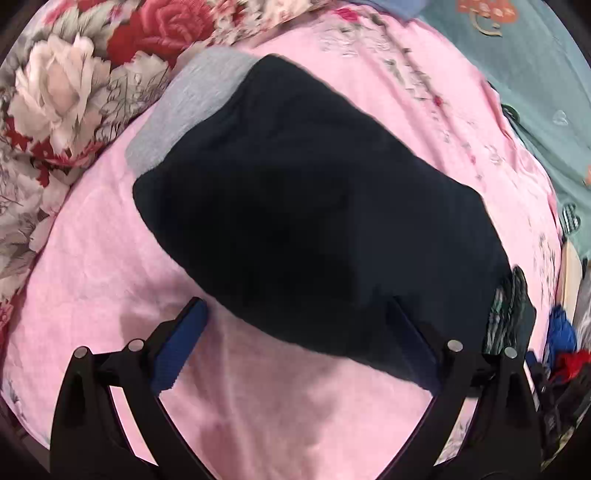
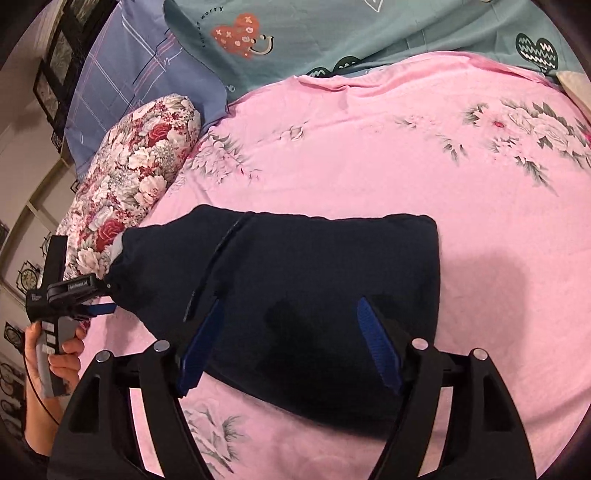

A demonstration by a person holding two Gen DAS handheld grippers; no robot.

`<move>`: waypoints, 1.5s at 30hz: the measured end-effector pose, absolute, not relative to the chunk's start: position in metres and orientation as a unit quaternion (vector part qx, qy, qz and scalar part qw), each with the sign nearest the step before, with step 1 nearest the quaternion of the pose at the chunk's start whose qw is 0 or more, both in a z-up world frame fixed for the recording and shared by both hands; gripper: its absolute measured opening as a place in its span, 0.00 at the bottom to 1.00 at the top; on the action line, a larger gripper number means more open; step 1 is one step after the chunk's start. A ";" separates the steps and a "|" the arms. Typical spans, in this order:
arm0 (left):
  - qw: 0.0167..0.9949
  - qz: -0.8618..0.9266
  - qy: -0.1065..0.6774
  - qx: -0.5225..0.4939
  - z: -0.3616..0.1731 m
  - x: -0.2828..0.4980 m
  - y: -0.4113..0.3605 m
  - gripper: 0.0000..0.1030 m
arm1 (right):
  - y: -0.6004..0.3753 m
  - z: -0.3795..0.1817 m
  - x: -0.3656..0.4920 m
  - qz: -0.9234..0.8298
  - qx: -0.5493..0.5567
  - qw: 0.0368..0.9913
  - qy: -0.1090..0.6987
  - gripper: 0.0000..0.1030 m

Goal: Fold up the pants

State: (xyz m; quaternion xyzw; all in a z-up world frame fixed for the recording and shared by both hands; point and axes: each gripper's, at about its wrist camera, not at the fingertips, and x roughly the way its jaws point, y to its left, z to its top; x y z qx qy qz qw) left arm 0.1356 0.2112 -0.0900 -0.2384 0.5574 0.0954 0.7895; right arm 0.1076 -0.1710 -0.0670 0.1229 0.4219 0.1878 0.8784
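Note:
Dark navy pants (image 1: pixel 314 206) lie folded into a compact bundle on the pink floral bedsheet (image 1: pixel 92 277), with a grey waistband (image 1: pixel 192 107) showing at the far left end. My left gripper (image 1: pixel 295 306) is open wide, and the near edge of the bundle lies between its blue-padded fingers. In the right wrist view the pants (image 2: pixel 295 266) fill the middle. My right gripper (image 2: pixel 291 306) is open over their near half, its pads apart from the cloth's sides. A hand (image 2: pixel 62 354) holds the left gripper (image 2: pixel 109 297) at the pants' left end.
A rolled quilt with red and white roses (image 2: pixel 136 177) lies left of the pants. Behind it are a blue pillow (image 2: pixel 136 74) and a teal cover with heart prints (image 2: pixel 332 33). A heap of clothes (image 1: pixel 565 343) sits at the right edge of the bed.

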 end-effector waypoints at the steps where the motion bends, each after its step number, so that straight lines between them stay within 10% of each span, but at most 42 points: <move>1: 0.791 0.100 0.555 -0.237 -0.090 0.138 0.212 0.95 | -0.171 -0.067 0.107 0.187 0.119 0.878 0.424 0.73; 11: 0.800 0.160 0.555 -0.167 -0.088 0.177 0.203 0.77 | -0.190 -0.073 0.106 0.131 0.107 0.889 0.426 0.73; 19: 0.807 0.162 0.544 -0.164 -0.098 0.187 0.214 0.93 | -0.195 -0.087 0.112 0.112 0.109 0.878 0.452 0.74; 29: 0.833 0.153 0.524 -0.091 -0.077 0.182 0.198 0.43 | -0.193 -0.091 0.112 0.112 0.112 0.878 0.452 0.80; 35: 0.819 0.143 0.532 -0.160 -0.086 0.177 0.222 0.67 | -0.195 -0.091 0.113 0.116 0.121 0.876 0.452 0.80; 39: 0.818 0.137 0.531 -0.176 -0.086 0.176 0.226 0.66 | -0.197 -0.091 0.113 0.117 0.126 0.875 0.453 0.80; 45: 0.832 0.129 0.521 -0.144 -0.073 0.181 0.212 0.29 | -0.197 -0.090 0.111 0.116 0.133 0.877 0.446 0.80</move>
